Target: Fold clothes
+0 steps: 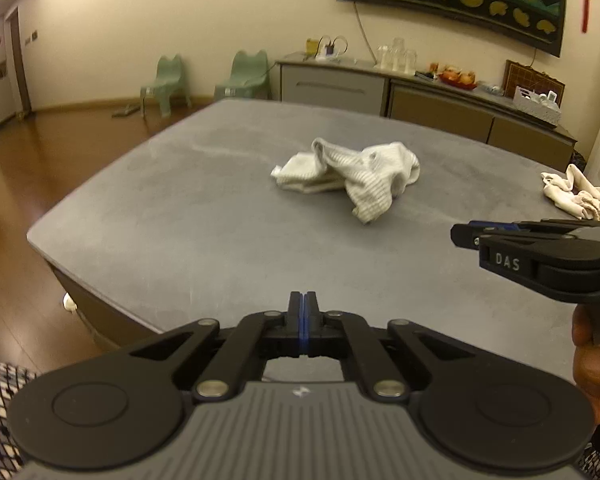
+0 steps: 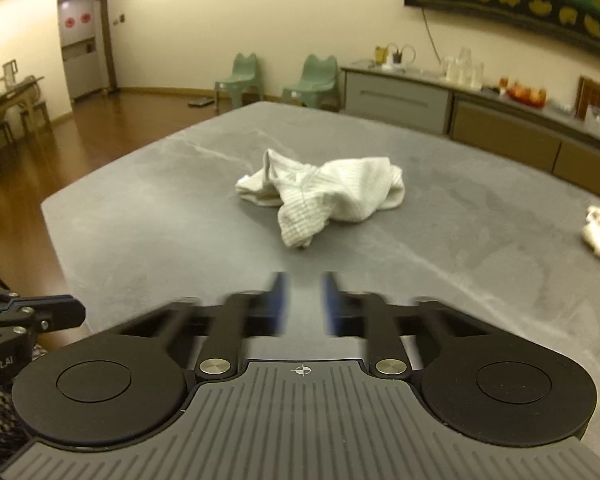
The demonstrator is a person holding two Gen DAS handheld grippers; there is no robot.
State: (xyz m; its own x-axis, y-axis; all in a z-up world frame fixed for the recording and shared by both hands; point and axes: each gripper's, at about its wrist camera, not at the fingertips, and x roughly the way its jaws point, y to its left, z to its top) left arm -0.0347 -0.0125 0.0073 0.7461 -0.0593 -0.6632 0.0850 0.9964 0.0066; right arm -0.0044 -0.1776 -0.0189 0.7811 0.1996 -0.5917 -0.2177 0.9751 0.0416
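The left tongs [image 1: 304,300] are pressed together, blue pads meeting, holding nothing, low above the near edge of the grey matte surface [image 1: 180,216]. The right tongs [image 2: 304,300] stand narrowly parted with bare surface showing between the blurred fingers [image 2: 278,300]; a hand [image 1: 590,364] grips their handle at 3 o'clock in the left view. One crumpled white ribbed garment [image 2: 324,196] lies at 12 o'clock from both tongs, mid-surface, well apart from them. A second, cream-coloured crumpled cloth [image 1: 580,196] sits at 2 o'clock near the far right edge. Beyond, two green plastic chairs [image 2: 240,76] stand on the wooden floor. On the sideboard [image 1: 440,96], a bowl [image 1: 458,78] holds what may be fruit, and a white basket [image 1: 538,106] carries small items too blurred to name.
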